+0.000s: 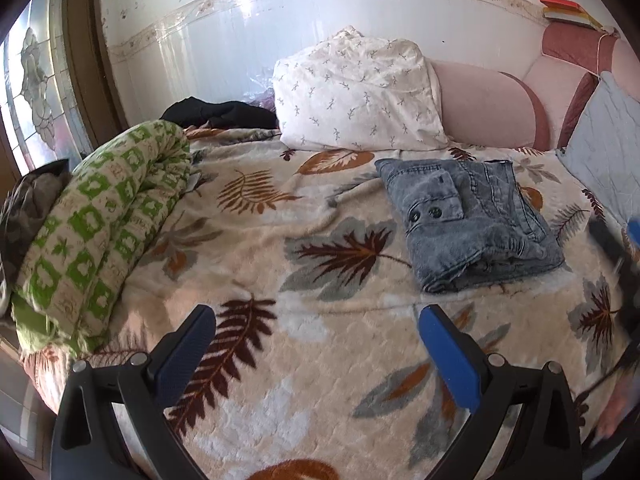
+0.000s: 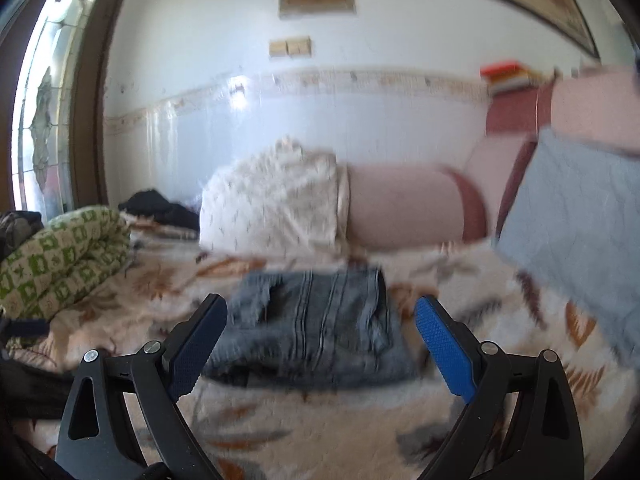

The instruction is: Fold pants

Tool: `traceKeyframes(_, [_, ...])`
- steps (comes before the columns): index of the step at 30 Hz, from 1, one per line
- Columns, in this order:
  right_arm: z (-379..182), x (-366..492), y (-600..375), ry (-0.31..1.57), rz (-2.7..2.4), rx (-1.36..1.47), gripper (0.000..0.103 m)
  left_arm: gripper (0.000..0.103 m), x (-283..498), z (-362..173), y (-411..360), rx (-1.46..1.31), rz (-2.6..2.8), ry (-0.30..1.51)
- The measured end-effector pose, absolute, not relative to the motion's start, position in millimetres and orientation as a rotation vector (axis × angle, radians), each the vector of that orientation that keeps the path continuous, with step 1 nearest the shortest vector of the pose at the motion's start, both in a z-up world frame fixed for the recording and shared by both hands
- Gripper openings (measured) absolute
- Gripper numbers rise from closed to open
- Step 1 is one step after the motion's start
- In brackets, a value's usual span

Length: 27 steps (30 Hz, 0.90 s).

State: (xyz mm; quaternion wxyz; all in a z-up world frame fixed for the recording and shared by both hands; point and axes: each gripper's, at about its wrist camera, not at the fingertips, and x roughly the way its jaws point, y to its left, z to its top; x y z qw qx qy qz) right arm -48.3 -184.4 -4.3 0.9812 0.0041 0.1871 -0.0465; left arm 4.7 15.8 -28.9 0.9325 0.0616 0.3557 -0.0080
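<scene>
Folded jeans (image 1: pixel 472 222) lie on the leaf-print blanket (image 1: pixel 320 360) before the floral pillow (image 1: pixel 356 96); left tongs (image 1: pixel 318 330) and right tongs (image 2: pixel 320 322) gape wide, empty.

Daylight enters from the stained-glass window (image 1: pixel 34 80) at left; room bright, shadows soft. Glare streaks on the glossy wall tiles (image 1: pixel 240 12), repeated in the right wrist view. Left wrist view sharp at centre, smeared at its right edge. Right wrist view motion-blurred throughout; only the right tool (image 2: pixel 320 316) stays crisp. Fisheye bowing and dark corner vignetting in both.
</scene>
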Motion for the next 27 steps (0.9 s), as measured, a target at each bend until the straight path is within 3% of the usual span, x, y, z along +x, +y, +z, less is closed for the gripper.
traceKeyframes(3, [-13,-40,-186,0.479,-0.094,0.001,0.096,0.103,16,-24,5,0.112,-0.019,0.734])
traceKeyframes(19, [-6,-46,-221,0.432,-0.162,0.145,0.096,0.103,33,-17,-39,0.126,-0.067,0.754])
traceKeyframes(27, [-8,-48,-201,0.402,-0.149,0.039,0.096,0.103,33,-22,-25,0.098,-0.056,0.758])
